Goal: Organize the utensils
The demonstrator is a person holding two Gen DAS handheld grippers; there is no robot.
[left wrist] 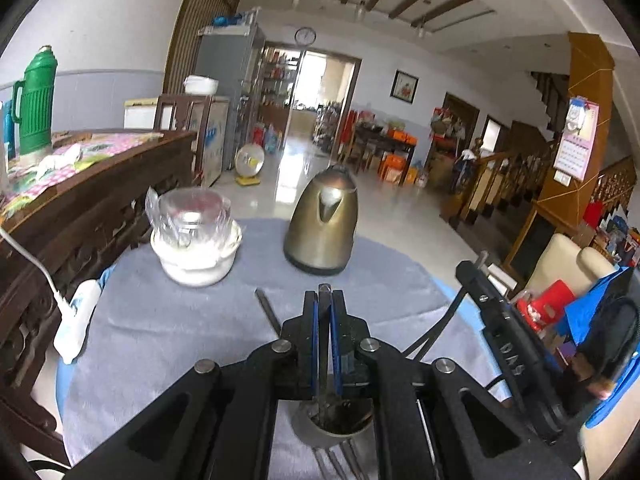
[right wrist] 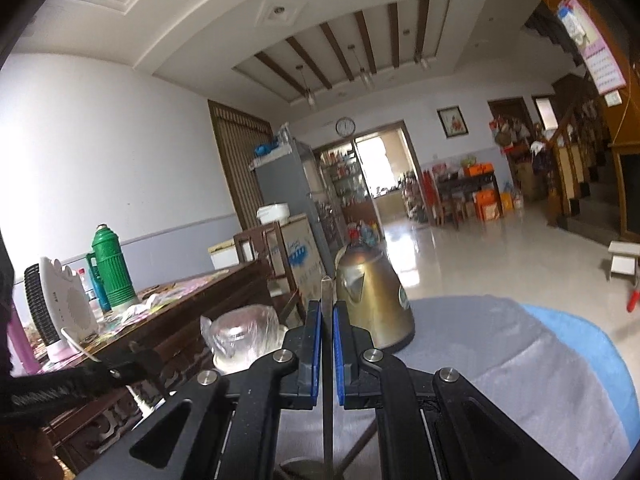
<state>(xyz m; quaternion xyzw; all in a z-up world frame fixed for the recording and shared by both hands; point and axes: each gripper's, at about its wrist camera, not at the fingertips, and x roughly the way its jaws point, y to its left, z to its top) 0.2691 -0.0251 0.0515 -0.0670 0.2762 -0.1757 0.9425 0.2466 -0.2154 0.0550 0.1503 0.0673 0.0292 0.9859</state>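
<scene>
both grippers (left wrist: 325, 300) (right wrist: 327, 312) clamp utensils (left wrist: 324, 340) (right wrist: 327, 340), ends hidden.

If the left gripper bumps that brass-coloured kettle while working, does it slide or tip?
The kettle probably slides rather than tips: its base is wider than its top. The grey cloth under it looks soft, so it may drag and bunch. Its weight is unknown, since the lid hides any water.

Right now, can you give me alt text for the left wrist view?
The left gripper is shut on a utensil handle above a metal cup on a grey cloth. Beyond stand a kettle and a wrapped jar in a white bowl; fork tines lie below.
</scene>
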